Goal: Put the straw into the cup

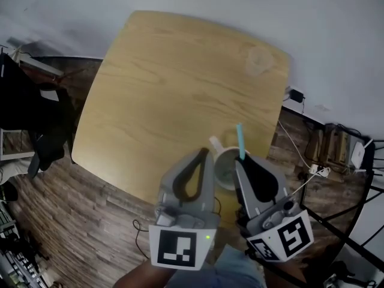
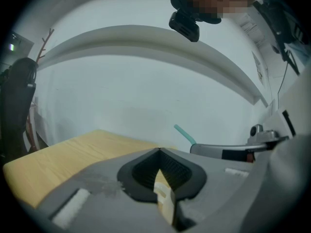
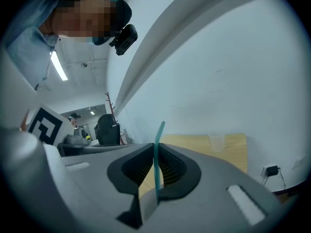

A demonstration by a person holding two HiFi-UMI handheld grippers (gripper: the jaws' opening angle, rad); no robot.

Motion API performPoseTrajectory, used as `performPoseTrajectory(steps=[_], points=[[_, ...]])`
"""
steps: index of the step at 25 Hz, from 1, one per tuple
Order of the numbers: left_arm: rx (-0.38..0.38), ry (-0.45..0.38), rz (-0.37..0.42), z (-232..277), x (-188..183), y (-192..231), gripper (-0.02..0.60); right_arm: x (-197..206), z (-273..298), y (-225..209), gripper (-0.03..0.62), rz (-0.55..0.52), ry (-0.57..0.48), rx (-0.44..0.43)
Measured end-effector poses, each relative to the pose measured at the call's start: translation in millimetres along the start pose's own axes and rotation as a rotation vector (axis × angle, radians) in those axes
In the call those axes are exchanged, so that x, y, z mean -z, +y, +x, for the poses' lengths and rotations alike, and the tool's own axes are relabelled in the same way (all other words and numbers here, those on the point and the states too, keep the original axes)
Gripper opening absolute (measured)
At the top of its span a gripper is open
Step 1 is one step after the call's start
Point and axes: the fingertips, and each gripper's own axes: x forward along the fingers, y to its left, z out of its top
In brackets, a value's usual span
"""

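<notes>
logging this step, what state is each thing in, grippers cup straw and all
left gripper: shut on the white cup's rim
right gripper: shut on the teal straw
teal straw: upright, lower end at the white cup's mouth
white cup: upright, open-topped, near the wooden table edge
clear cup: upright, untouched, far corner

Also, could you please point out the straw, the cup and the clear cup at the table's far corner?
straw (image 1: 240, 141): head view, middle of its teal shaft.
cup (image 1: 225, 169): head view, its white inside.
clear cup (image 1: 259, 61): head view, its see-through body.
</notes>
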Motion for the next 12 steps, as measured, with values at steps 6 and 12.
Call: performPoseTrajectory(steps=[6,12], points=[[0.002,0.009,-0.002,-1.9,4.1,2.6,0.017,9.9,1.8,-4.1,0.063,-0.001,0.041,0.024],[0.003,-0.007,0.007,-10.0,-0.2,1.1,0.017,7.9,-3.6,-1.1,0.060,-0.005,0.025,0.038]])
